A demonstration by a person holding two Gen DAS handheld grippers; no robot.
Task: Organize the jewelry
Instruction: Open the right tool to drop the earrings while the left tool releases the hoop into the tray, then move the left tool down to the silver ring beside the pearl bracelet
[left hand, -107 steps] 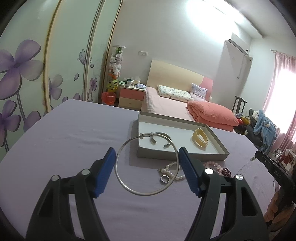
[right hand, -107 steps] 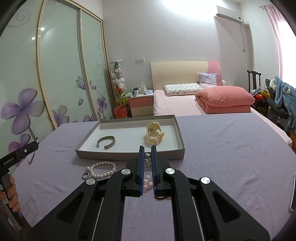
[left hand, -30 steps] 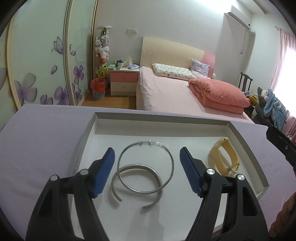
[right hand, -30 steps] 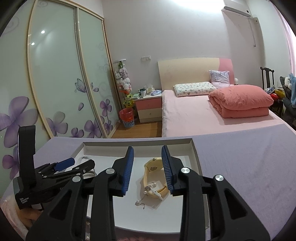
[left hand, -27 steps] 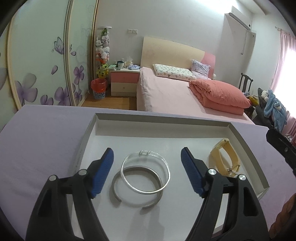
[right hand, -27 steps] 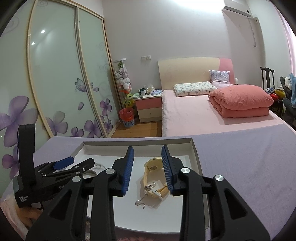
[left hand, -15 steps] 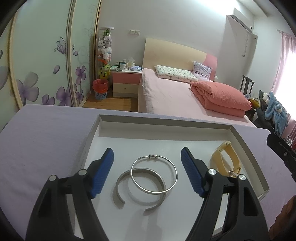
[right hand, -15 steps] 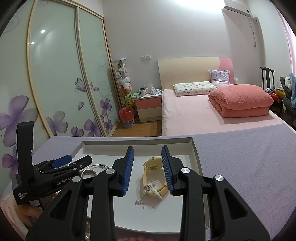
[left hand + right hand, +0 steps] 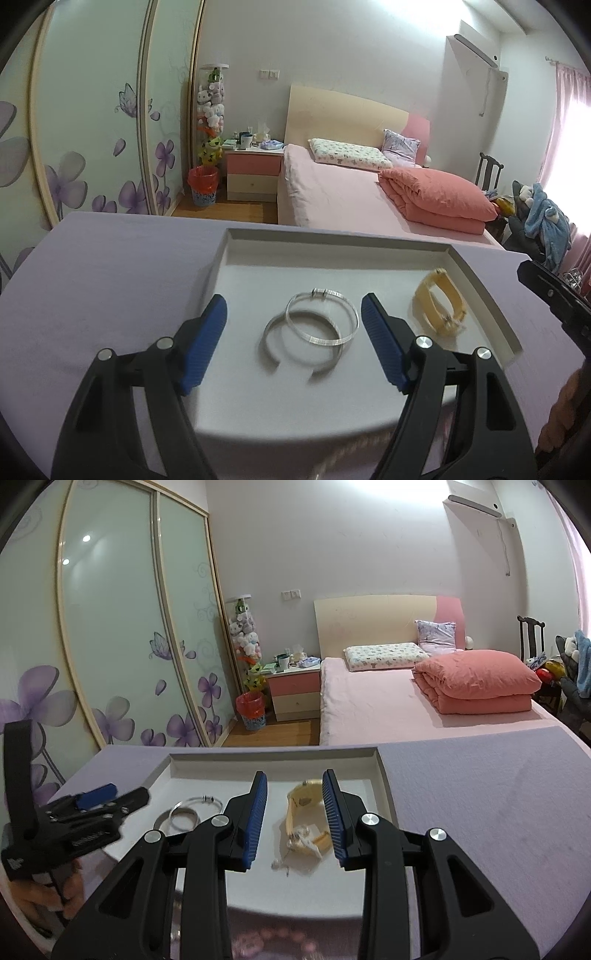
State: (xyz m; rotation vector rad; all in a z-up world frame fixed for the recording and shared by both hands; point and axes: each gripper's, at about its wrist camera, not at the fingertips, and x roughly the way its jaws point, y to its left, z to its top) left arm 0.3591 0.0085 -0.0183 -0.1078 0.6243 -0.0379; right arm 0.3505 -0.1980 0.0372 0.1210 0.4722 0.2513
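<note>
Two silver bangles are seen lying overlapped in the tray between the wide-open left gripper; the right gripper, jaws just opening, is held part-open above the yellow bracelet.

Left black gripper with blue ribbed pads is angled downward with its jaws spread wide, nothing pinched between them. Right black gripper with blue ribbed pads tilts down too; its jaws have just been opening a bit and stand only partly apart, the pads not pressing on anything.
</note>
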